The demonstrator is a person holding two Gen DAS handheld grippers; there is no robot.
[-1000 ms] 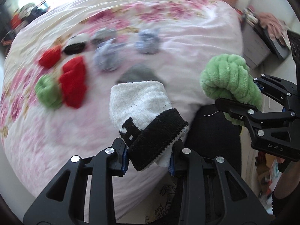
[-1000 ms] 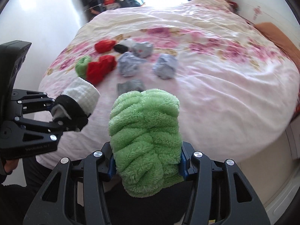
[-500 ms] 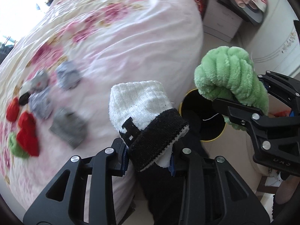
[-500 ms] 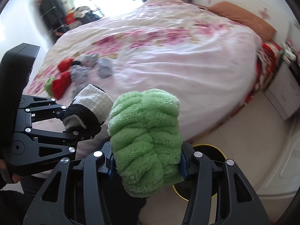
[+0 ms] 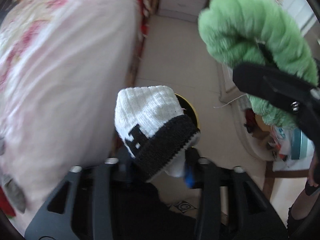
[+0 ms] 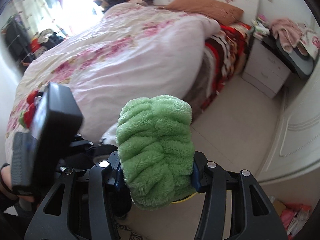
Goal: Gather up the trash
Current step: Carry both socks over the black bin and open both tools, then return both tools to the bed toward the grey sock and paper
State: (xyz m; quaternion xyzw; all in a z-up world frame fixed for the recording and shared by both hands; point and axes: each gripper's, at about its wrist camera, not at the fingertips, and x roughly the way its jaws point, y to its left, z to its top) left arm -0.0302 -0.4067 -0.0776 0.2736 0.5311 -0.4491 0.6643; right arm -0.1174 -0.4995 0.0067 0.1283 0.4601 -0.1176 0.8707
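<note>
Right claw gripping a fluffy green sock beside the bed

The right claw [image 6: 157, 177] clamps the green sock [image 6: 155, 152] above the floor [image 6: 236, 136]. The left claw [image 6: 80, 146] sits at lower left, near the floral bed [image 6: 120, 50]'s edge; red socks [image 6: 30, 108] lie at its far left edge.

Two grippers, each holding one bundle: one white-and-black sock [image 5: 152, 120] and one fluffy green sock [image 6: 156, 156]. One yellow-rimmed bin [image 5: 195, 114] on the floor. One bed [image 6: 120, 56], one brown pillow [image 6: 210, 8], one nightstand [image 6: 264, 70]. Perhaps two red bundles [image 6: 30, 108] on the quilt, blurred.
</note>
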